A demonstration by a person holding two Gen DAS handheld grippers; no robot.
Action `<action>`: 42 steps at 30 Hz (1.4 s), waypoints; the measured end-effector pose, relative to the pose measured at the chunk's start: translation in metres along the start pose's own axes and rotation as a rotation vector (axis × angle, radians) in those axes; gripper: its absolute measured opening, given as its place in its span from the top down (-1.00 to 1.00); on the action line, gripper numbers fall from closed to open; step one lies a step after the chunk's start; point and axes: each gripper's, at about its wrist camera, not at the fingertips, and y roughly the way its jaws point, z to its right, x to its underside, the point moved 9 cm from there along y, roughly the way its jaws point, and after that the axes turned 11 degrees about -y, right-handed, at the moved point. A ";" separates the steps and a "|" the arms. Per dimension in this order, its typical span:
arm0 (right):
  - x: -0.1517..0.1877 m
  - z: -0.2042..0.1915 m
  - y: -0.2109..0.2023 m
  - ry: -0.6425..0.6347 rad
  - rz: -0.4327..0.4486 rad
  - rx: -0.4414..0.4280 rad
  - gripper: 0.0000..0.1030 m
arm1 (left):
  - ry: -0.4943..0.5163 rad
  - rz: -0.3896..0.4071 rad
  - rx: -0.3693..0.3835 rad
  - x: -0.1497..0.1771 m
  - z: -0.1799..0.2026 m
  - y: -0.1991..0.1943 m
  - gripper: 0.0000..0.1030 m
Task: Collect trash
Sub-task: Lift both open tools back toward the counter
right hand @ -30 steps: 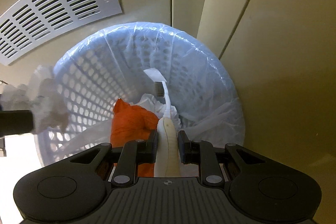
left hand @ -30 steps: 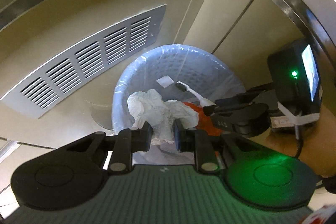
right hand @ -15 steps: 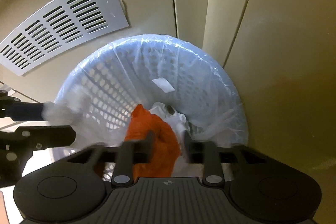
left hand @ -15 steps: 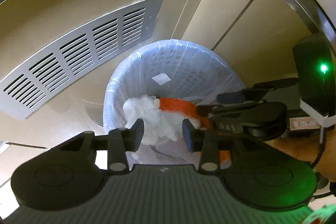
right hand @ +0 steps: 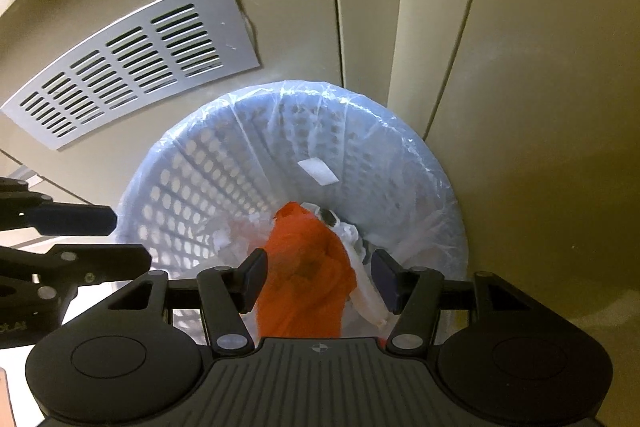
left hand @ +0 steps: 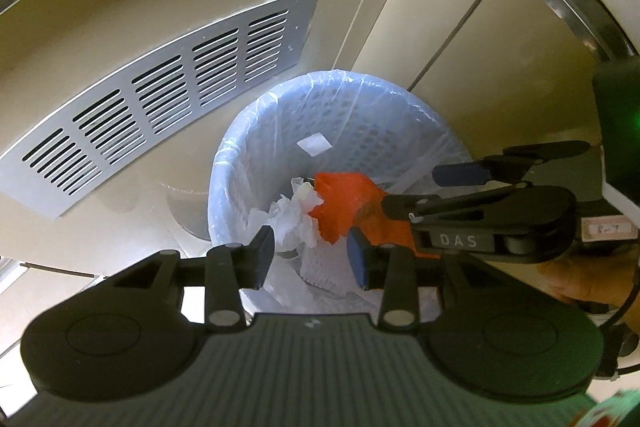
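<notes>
Orange wrapper (right hand: 308,267) and crumpled tissue (left hand: 294,215) — inside lined basket (right hand: 224,179).

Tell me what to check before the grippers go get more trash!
1. Left hand-held gripper empty, jaws apart: ok.
2. Right hand-held gripper empty, jaws apart: ok.
3. Crumpled white tissue inside the blue perforated plastic bin: ok.
4. Orange crumpled wrapper inside the bin: ok.
5. Clear plastic liner over the bin's rim: ok.
6. Toothbrush fully inside the bin: cannot tell, it is mostly hidden.
</notes>
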 end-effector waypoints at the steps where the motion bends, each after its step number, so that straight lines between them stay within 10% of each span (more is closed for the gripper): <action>1: -0.001 -0.001 -0.002 -0.001 0.003 -0.002 -0.12 | 0.000 0.002 0.001 0.000 0.000 -0.001 0.31; 25: -0.084 -0.047 -0.206 -0.114 0.385 -0.078 -0.12 | 0.106 0.353 0.052 -0.056 0.033 -0.180 0.17; 42: -0.157 0.032 -0.261 -0.013 0.569 0.003 -0.24 | 0.072 0.551 -0.001 -0.139 0.026 -0.223 0.03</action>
